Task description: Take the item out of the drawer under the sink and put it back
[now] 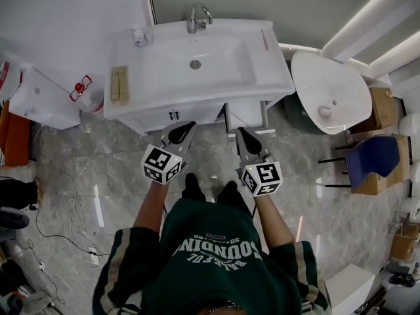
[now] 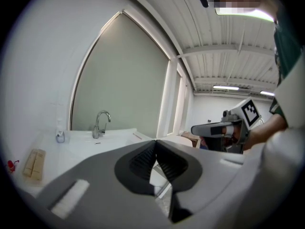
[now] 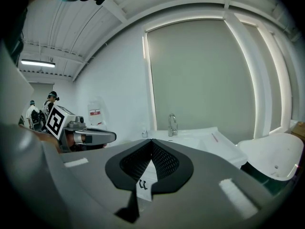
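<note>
Standing on a grey stone-patterned floor point(image 1: 79, 169) in a dark green sweatshirt point(image 1: 210, 254), facing a white rectangular washbasin unit point(image 1: 269, 77), one gripper in each hand, both aimed at the unit's front.

Left tongs point(image 2: 156, 141) closed, tips pressed together, nothing caught between them. Right tongs point(image 3: 151, 140) closed the same way, also bare. Side by side and well apart from each other, each visible from the other's camera.

White drawer front point(image 1: 203, 112) with two small dark handles under the basin, just beyond the tips of the left tongs, not touched by either gripper and apparently flush with the unit. Item to be taken hidden from every view. Cannot tell whether the narrower section of the front just ahead of the right tongs is shut.

On the worktop around the basin: a curved chrome tap point(image 1: 197, 17) at the back, a small white bottle point(image 1: 139, 38) at the back left corner, a tan wooden block point(image 1: 119, 84) on the left ledge, a thin reddish stick point(image 1: 265, 39) on the right ledge.

Right of the unit, a white oval ceramic fixture point(image 1: 328, 87), and beyond it a blue chair point(image 1: 371, 157). Left of the unit, a white box-shaped appliance point(image 1: 39, 100).
</note>
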`<action>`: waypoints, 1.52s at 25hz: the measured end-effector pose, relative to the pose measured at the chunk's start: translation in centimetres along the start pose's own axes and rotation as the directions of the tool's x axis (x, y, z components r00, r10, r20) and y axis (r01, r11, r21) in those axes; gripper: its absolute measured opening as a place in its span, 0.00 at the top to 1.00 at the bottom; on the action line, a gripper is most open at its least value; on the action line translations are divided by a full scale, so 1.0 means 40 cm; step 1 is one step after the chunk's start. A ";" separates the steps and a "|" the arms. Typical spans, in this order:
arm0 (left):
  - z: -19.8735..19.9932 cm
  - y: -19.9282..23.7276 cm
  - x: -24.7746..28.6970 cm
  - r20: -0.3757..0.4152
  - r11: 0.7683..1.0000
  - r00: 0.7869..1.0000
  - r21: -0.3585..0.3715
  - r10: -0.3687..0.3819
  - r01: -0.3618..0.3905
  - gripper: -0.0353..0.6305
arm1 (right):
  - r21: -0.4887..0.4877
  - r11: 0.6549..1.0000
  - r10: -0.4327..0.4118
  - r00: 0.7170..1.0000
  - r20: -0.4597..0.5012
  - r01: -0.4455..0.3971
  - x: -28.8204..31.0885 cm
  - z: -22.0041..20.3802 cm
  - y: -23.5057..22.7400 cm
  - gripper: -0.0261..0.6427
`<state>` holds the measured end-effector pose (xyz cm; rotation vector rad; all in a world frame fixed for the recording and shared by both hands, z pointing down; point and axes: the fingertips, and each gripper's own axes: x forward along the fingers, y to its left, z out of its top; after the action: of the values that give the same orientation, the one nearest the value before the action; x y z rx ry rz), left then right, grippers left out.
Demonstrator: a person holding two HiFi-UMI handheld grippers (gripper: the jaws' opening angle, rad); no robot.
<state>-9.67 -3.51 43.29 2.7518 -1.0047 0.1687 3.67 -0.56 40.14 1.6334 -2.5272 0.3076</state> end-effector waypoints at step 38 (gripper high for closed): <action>-0.214 -0.012 0.308 -0.186 0.990 0.982 -0.126 0.040 -0.064 0.87 | 0.106 0.992 0.098 0.967 -0.234 -0.075 0.157 -0.273 -0.350 0.96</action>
<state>-0.28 -8.86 53.73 2.5393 -1.0010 0.3449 13.70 -9.18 53.54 1.4206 -2.4374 0.6049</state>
